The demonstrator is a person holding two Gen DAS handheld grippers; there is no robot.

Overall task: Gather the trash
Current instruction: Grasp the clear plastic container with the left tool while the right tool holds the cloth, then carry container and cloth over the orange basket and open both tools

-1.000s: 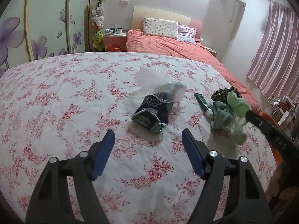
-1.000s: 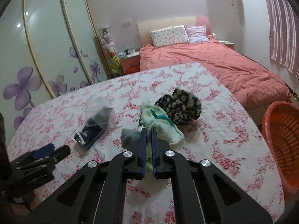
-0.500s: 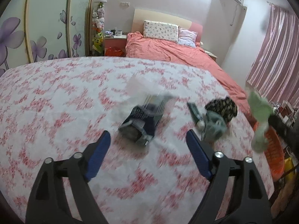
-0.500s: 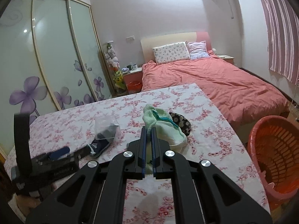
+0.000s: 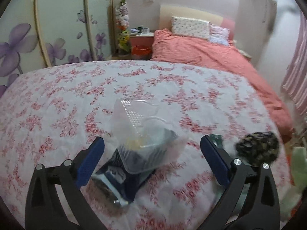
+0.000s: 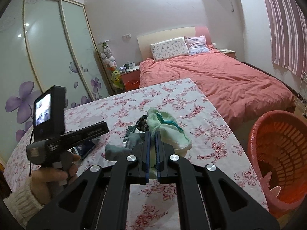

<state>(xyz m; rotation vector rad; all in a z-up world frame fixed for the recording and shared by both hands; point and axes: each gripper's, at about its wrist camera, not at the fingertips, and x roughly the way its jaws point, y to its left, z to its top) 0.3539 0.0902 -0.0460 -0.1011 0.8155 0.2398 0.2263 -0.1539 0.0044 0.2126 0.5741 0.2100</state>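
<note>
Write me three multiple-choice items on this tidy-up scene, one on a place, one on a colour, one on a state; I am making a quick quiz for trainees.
1. Where does the orange basket stand?
A. On the floral tablecloth
B. On the floor beside the table
C. On the bed

2. What colour is the sock held in the right gripper?
A. Pale green
B. Bright red
C. Black

3. How does the left gripper stand to the clear plastic container?
A. Clamped tight on it
B. Jaws wide, the container between them, pads not touching
C. Shut, with the container far off

Answers: 1 B, the basket stands lower than the table edge, by the bed. 2 A, the fluffy fabric in the shut jaws is pale green. 3 B, both blue pads stand clear of the container's sides as the jaws are opening.
</note>
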